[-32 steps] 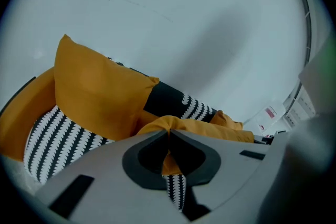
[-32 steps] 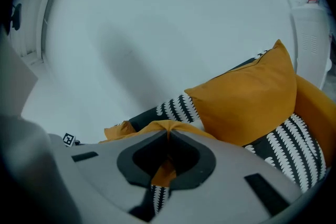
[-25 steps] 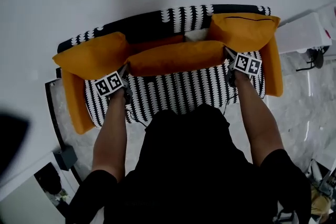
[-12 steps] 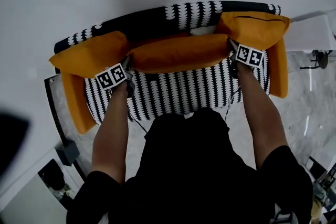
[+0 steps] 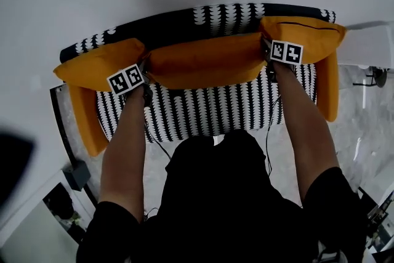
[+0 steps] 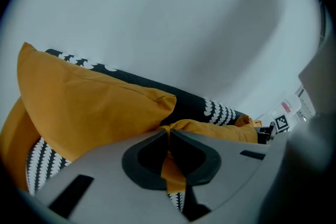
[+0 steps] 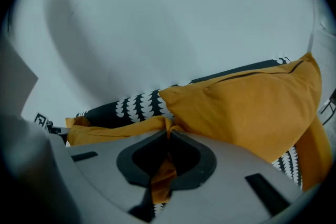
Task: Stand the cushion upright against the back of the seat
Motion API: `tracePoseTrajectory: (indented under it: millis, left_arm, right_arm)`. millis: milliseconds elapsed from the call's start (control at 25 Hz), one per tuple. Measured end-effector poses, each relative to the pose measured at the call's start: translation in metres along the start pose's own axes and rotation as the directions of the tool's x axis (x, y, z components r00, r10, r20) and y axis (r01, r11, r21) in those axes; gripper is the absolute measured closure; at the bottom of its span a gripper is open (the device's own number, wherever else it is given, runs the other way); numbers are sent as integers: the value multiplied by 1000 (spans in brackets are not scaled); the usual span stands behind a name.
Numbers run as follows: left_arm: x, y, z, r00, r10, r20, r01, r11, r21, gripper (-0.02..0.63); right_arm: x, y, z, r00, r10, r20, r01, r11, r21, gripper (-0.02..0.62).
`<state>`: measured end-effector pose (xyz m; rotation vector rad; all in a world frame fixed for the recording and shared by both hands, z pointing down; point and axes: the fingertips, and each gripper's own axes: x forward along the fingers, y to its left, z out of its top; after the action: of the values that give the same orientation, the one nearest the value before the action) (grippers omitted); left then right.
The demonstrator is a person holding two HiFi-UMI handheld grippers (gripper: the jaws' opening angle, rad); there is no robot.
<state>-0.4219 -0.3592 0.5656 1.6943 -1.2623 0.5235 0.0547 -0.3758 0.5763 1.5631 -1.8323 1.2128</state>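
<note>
An orange middle cushion (image 5: 206, 61) stretches across the black-and-white patterned sofa (image 5: 209, 106), up against its backrest (image 5: 203, 16). My left gripper (image 5: 145, 68) is shut on the cushion's left corner, and orange fabric (image 6: 169, 170) shows pinched between its jaws. My right gripper (image 5: 266, 55) is shut on the right corner, with cushion cloth (image 7: 163, 176) pinched the same way. The middle cushion (image 6: 220, 129) runs away to the right in the left gripper view and, as the same cushion (image 7: 113, 131), to the left in the right gripper view.
Two more orange cushions stand at the sofa's ends, one on the left (image 5: 92, 66) and one on the right (image 5: 308, 37). Orange armrests (image 5: 83, 123) flank the seat. A white wall rises behind the sofa. A white unit (image 5: 369, 43) stands at the right, and dark objects (image 5: 74, 175) lie on the floor at the left.
Both grippers have carried the middle cushion away from me, toward the backrest. It now covers the gap that showed behind it before, and more striped seat shows in front.
</note>
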Motion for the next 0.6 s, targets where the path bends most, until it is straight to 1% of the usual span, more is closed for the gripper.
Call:
tracePoseTrajectory:
  millis: [160,240,400,600]
  left_arm:
    - [10,6,6,1000,-9,1,9,1000,3,578]
    - [13,7,7,1000,-17,3,17,1000,-7,578]
    - [13,4,8,1000,-18,0,18,1000,-5,578]
    - [1,1,12,998,-56,13,56,997,-50,577]
  right_arm:
    - [8,0,4,999,-5,-40,4,1000,-24,551]
    - [11,0,5,999,-14,-50,13,1000,-29,551]
    - [13,-3,6,997,-42,-57,39,998,-38,551]
    - [5,-5,4,995,-70,-72,68,997,-34,551]
